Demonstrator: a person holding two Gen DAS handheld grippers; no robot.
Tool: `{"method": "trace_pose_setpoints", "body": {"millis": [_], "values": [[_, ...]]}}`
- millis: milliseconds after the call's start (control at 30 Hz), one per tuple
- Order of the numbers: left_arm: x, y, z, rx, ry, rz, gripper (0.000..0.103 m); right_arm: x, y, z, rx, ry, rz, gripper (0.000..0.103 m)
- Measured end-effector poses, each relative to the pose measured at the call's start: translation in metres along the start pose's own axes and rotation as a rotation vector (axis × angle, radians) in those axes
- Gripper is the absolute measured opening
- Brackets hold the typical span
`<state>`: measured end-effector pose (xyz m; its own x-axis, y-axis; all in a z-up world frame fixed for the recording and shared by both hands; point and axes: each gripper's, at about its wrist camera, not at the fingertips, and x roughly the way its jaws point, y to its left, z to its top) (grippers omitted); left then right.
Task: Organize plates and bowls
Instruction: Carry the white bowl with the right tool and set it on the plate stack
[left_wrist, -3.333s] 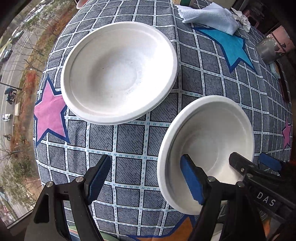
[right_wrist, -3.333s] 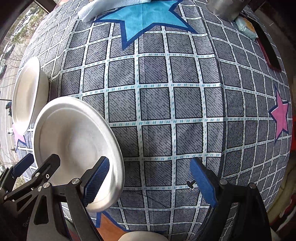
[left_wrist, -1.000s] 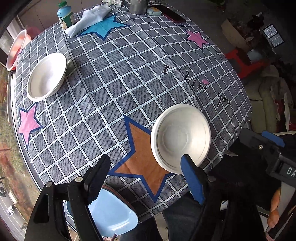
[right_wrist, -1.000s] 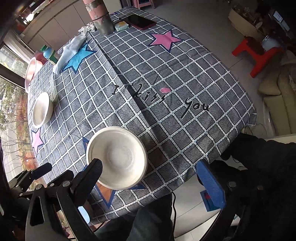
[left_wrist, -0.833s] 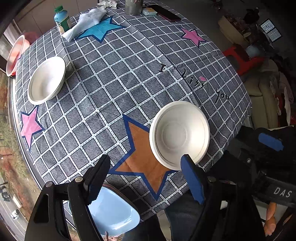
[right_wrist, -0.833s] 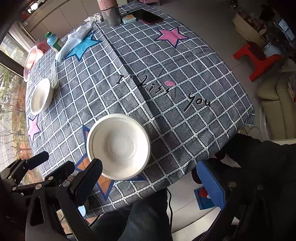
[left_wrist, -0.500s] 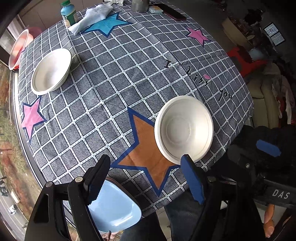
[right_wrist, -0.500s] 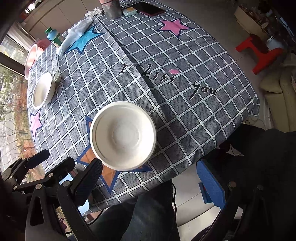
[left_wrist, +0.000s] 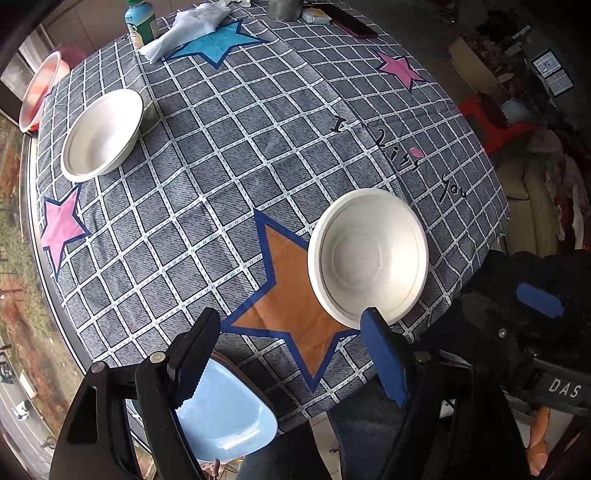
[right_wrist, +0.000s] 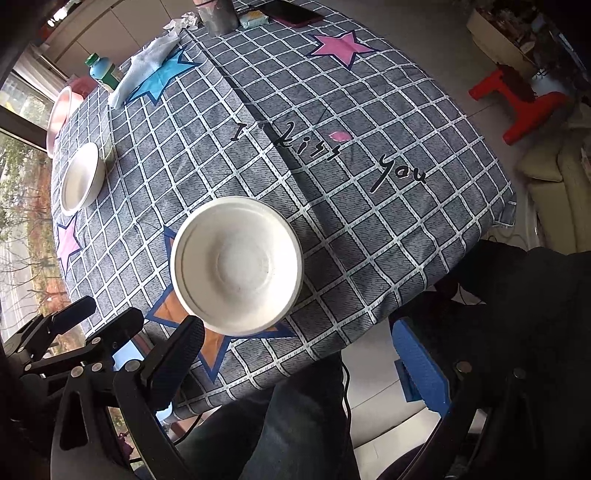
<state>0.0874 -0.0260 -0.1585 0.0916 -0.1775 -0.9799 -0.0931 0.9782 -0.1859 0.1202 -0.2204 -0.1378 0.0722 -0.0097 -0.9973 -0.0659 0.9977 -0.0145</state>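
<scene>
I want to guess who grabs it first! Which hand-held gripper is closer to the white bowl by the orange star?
Hard to call. The left hand-held gripper and the right hand-held gripper both hang open above the table's near edge, neither touching the bowl.

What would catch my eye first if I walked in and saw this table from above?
Probably the grey checked tablecloth with its coloured stars, and the white round paper bowl sitting near the table's front edge beside the big orange star. A second white paper bowl lies far off at the window side. In front, the two hand-held grippers hover open and empty.
</scene>
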Motion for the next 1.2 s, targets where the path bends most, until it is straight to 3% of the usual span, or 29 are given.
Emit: {"method": "trace_pose_setpoints", "body": {"millis": [1200], "values": [[-0.013, 0.008, 0.007, -0.03, -0.04, 0.02, 0.081, 0.001, 0.003, 0.001, -0.02, 0.014, -0.015, 0.102]]}}
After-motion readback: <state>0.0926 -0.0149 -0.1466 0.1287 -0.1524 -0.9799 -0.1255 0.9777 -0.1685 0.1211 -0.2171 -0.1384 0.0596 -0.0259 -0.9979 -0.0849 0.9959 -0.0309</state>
